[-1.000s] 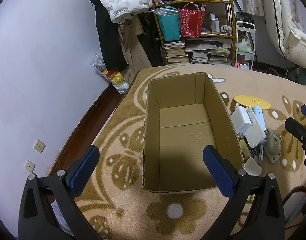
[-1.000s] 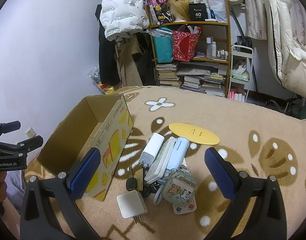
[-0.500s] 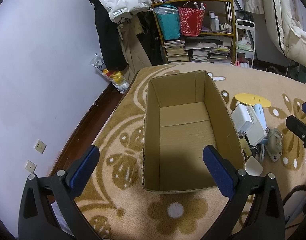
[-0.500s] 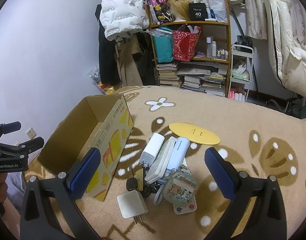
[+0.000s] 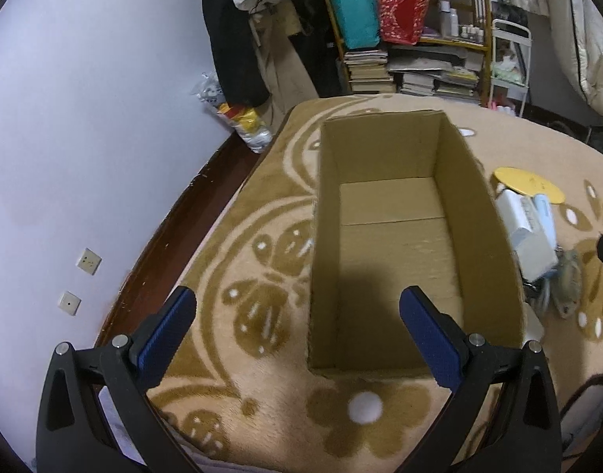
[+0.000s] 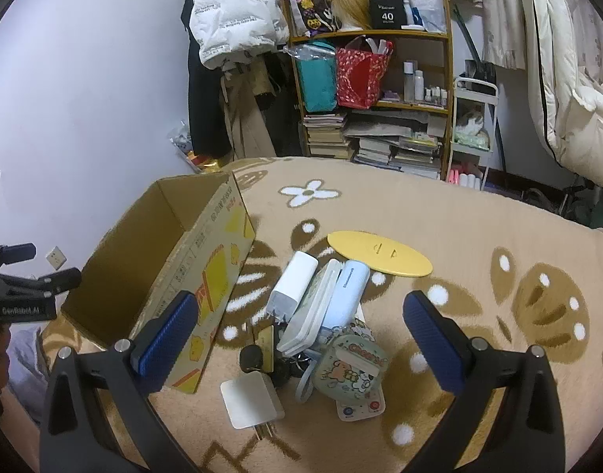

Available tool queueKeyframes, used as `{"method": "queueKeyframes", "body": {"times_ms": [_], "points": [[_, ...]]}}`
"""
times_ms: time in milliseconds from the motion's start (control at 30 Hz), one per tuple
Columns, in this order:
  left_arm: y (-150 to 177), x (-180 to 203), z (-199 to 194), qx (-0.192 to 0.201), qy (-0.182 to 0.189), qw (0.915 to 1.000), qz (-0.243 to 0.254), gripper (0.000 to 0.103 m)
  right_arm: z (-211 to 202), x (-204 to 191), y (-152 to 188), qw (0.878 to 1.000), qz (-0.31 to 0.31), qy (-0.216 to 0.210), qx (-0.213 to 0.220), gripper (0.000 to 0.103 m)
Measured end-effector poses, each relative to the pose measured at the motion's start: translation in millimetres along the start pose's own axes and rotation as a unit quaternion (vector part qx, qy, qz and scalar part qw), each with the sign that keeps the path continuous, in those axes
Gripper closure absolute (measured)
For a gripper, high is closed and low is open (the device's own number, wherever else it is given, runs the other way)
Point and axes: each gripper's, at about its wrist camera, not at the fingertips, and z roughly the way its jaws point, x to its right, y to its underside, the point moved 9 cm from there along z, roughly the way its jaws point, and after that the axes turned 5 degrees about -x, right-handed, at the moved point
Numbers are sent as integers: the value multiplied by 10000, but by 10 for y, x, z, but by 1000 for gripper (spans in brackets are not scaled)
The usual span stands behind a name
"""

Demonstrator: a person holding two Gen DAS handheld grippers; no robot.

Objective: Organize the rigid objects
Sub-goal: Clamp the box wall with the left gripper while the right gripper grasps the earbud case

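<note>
Brown flower-patterned carpet covers the floor before a cluttered bookshelf. On it an open cardboard box stands empty. Just right of the box lies a heap of small things: a white power bank, a pale blue power bank, a white plug adapter, a cartoon-printed pouch and, at the far side, a yellow oval disc. The left gripper hangs over the box's near end, jaws spread wide, holding nothing. The right gripper hovers over the heap, jaws likewise apart.
</note>
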Motion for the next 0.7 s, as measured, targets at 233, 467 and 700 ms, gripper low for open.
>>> {"method": "queueKeyframes", "body": {"times_ms": [233,467,700], "points": [[-60,-136,213,-260,-78,9994,-195,1,155,117,36,9996,166,24,-239,0],[-22,-178,406,-542,-131,9981,-253,1,372,243,134,9978,298,155,-567,0],[46,-242,640,-924,-28,9942,-543,1,518,373,243,9949,527,185,-841,0]]}}
